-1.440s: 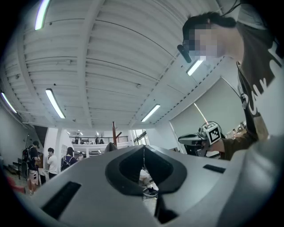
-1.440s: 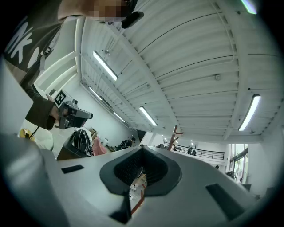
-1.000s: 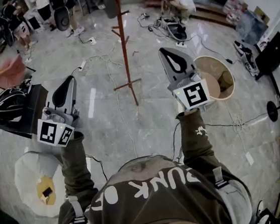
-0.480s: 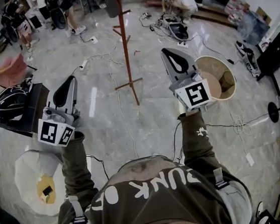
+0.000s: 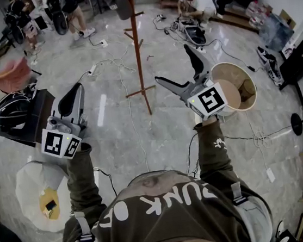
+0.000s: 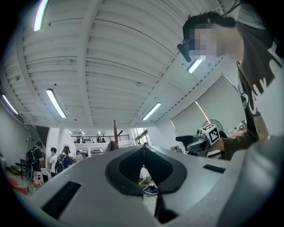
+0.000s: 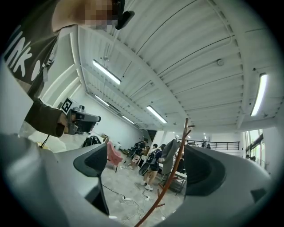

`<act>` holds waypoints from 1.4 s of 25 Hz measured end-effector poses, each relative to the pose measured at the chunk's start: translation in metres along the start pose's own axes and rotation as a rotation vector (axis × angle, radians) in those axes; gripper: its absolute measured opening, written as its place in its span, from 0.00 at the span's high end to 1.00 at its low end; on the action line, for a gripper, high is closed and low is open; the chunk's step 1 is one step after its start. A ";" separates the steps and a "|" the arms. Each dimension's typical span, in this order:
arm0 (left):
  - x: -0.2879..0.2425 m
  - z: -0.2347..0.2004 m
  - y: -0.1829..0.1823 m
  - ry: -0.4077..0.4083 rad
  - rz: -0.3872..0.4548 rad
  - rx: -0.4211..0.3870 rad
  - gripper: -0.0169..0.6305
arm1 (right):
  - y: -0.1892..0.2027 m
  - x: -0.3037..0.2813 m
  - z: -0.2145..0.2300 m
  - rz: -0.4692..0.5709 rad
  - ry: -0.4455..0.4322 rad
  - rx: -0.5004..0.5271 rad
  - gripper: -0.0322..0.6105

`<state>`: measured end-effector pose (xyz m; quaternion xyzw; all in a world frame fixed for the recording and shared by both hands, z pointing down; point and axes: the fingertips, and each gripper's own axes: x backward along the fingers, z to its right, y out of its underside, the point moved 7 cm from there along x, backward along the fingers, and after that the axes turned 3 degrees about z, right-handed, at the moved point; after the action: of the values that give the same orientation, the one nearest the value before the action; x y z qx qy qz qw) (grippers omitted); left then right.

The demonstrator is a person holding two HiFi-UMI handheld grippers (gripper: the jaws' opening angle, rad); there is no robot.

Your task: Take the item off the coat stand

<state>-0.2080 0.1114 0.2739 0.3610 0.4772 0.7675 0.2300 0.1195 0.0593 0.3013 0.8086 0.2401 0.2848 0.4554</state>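
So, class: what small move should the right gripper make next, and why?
Probably move the right gripper forward toward the grey garment on the coat stand: its fingers have just been opening, nothing is between them, and the garment hangs well ahead.

Coat stand (image 5: 136, 48) on the floor (image 5: 115, 138) ahead, between left gripper (image 5: 75, 88) and right gripper (image 5: 173, 64); apparently a garment (image 5: 121, 1) hangs atop.

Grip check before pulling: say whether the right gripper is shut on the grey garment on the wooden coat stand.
No: the right gripper has just opened, empty; the grey garment hangs beyond on the wooden coat stand.
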 end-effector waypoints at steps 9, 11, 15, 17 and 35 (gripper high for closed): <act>-0.011 0.006 0.006 -0.022 -0.021 -0.009 0.97 | 0.010 0.001 0.017 0.017 0.003 0.002 0.13; -0.016 0.011 0.008 -0.031 -0.028 -0.012 0.97 | 0.012 0.004 0.023 0.040 0.003 -0.001 0.13; -0.029 0.029 0.010 -0.047 -0.043 -0.018 0.97 | 0.019 0.016 0.040 0.038 -0.010 -0.008 0.13; -0.035 0.039 0.010 -0.054 -0.051 -0.021 0.97 | 0.023 0.022 0.049 0.038 -0.018 -0.008 0.13; -0.083 0.010 0.057 -0.060 -0.082 -0.014 0.97 | 0.072 -0.016 0.100 0.039 -0.012 0.001 0.13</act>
<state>-0.1486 0.0341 0.3005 0.3624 0.4791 0.7494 0.2783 0.1852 -0.0447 0.3175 0.8150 0.2219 0.2885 0.4510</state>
